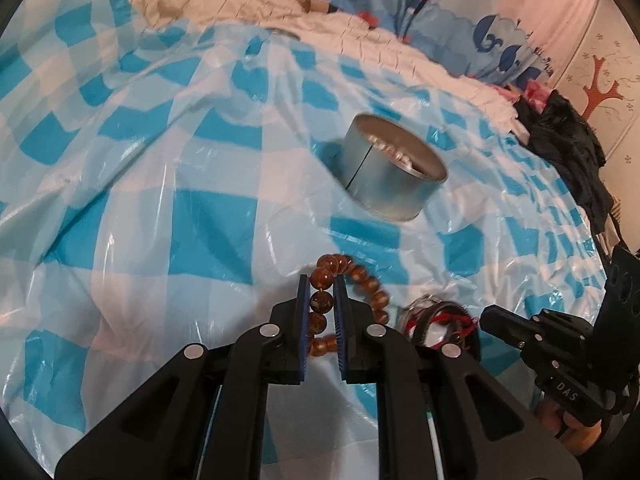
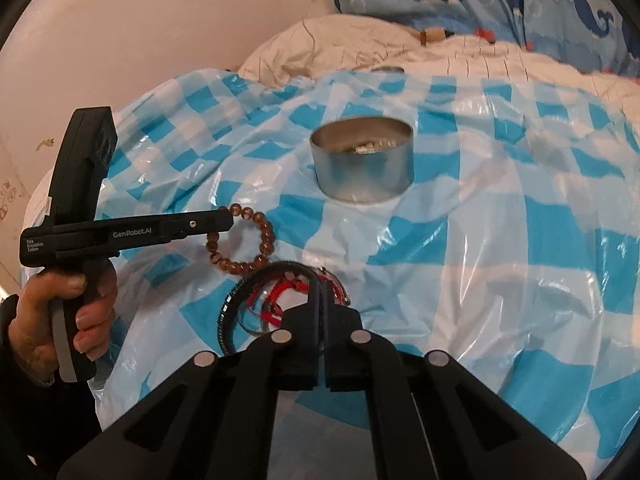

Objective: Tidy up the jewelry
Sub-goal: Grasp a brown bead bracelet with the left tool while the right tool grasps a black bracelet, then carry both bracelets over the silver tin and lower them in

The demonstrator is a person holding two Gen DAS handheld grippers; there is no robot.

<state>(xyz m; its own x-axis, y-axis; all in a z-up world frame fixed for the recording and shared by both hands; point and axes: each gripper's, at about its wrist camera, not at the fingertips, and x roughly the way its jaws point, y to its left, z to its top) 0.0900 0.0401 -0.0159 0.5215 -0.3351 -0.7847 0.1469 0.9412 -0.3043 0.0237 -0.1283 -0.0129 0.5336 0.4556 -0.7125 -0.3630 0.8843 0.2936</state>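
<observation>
Currently we hold the brown bead bracelet [image 1: 340, 300] with the left gripper [image 1: 321, 312] clamped on one bead, near the checkered sheet's [image 1: 160, 184] front edge short of the metal tin [image 1: 394, 168], while the right gripper [image 2: 322, 304] appears pinched on the tangled cords [image 2: 276, 300]; we treat both as light, limp and slippery.

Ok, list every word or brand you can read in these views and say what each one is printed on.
"GenRobot.AI": side of the left gripper, seen from the right wrist.
"Data Acquisition System": small print at the rear of that same gripper body.
"DAS": on the right gripper, seen from the left wrist.
Nothing else carries readable text.
</observation>
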